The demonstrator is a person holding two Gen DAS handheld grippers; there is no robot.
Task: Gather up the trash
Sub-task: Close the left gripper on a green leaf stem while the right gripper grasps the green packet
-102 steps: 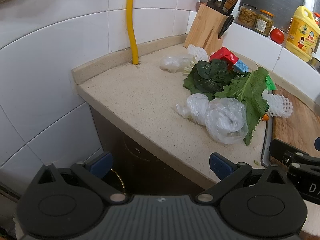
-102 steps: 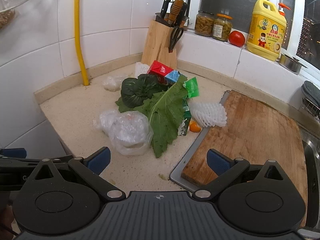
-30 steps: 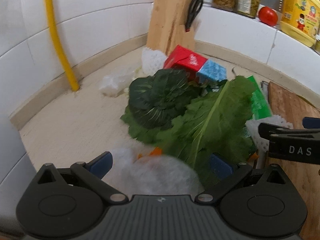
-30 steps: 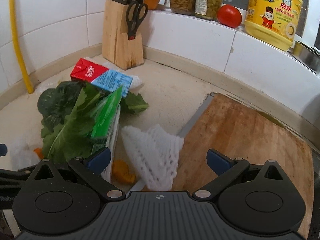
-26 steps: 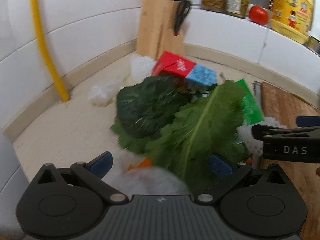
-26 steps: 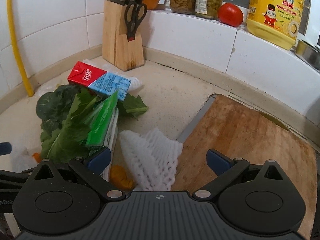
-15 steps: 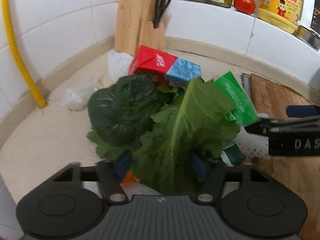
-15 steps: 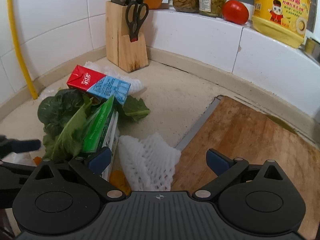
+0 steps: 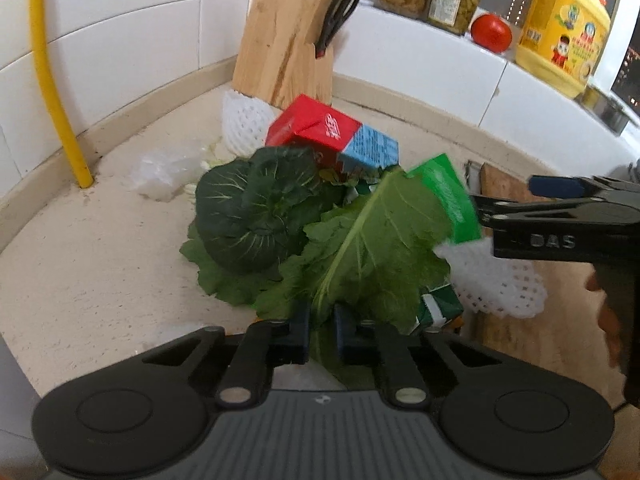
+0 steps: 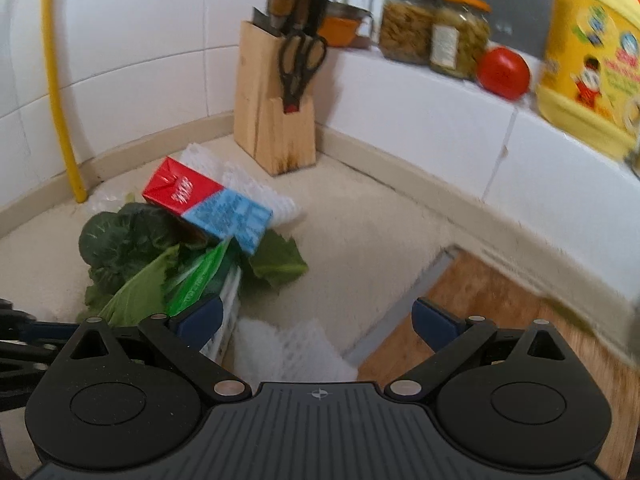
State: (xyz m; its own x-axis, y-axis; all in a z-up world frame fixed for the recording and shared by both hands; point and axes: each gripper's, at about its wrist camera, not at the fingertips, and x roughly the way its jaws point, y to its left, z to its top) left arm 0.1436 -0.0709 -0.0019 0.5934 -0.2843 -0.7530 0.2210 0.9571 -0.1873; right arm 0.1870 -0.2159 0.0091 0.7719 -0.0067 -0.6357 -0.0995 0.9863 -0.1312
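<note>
Trash lies heaped on the beige counter: a large green leaf, a dark leafy vegetable, a red-and-blue carton, a green packet, a small green carton and a white foam net. My left gripper is closing, and its pads pinch the near end of the large leaf. My right gripper is open low over the foam net, with nothing gripped. It also shows from the side in the left wrist view, beside the green packet.
A knife block stands in the corner, with a second foam net and a clear plastic bag before it. A yellow pipe climbs the wall. A wooden cutting board lies right. Jars, a tomato and a yellow bottle line the ledge.
My left gripper's jaws went from wide open to pinched together on the leaf's near end. The right gripper stayed open and edged forward over the foam net.
</note>
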